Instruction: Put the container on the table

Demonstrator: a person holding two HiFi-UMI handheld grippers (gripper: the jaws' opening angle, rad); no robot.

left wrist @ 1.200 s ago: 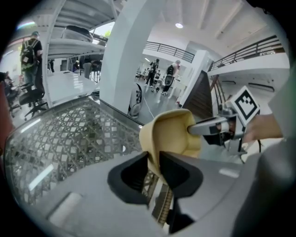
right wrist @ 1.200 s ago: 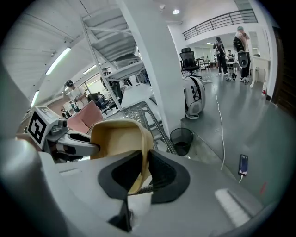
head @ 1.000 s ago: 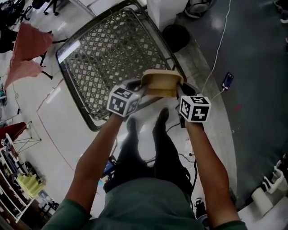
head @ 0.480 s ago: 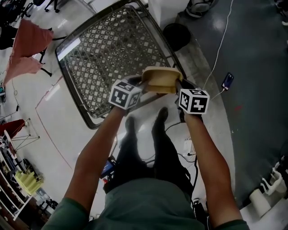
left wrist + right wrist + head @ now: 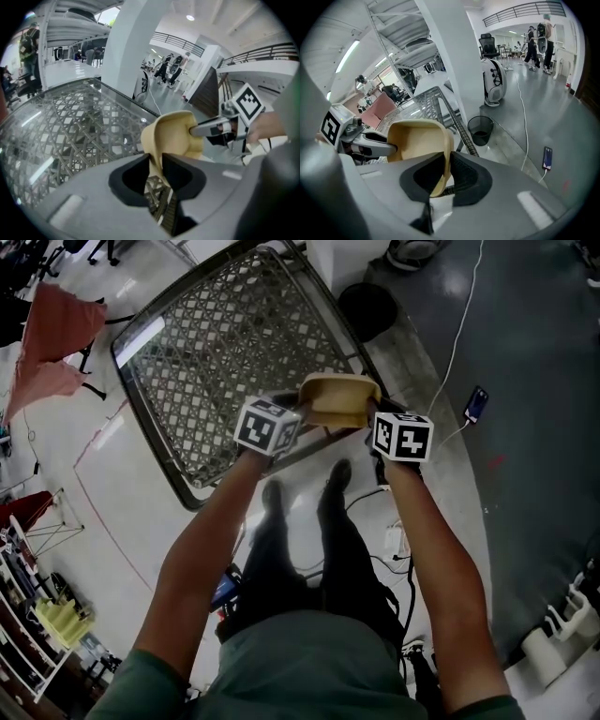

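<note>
A tan plastic container (image 5: 339, 399) hangs between my two grippers, just over the near corner of the glass-topped lattice table (image 5: 206, 352). My left gripper (image 5: 302, 420) is shut on the container's left wall (image 5: 173, 136), which stands pinched between its pads (image 5: 156, 164). My right gripper (image 5: 373, 418) grips the opposite wall (image 5: 417, 138); its jaws (image 5: 446, 164) are closing with that wall between them and the pads press on it. Each gripper view shows the other gripper's finger on the far side of the container.
A black wastebasket (image 5: 367, 310) stands on the floor beyond the table's right corner. A phone on a white cable (image 5: 474, 409) lies on the grey floor at the right. Pink cloth (image 5: 56, 343) hangs at the far left. A white pillar (image 5: 459, 70) rises behind the table.
Both grippers, with the container held between them, have sunk a little toward the table's near corner. The grip looks unchanged.
</note>
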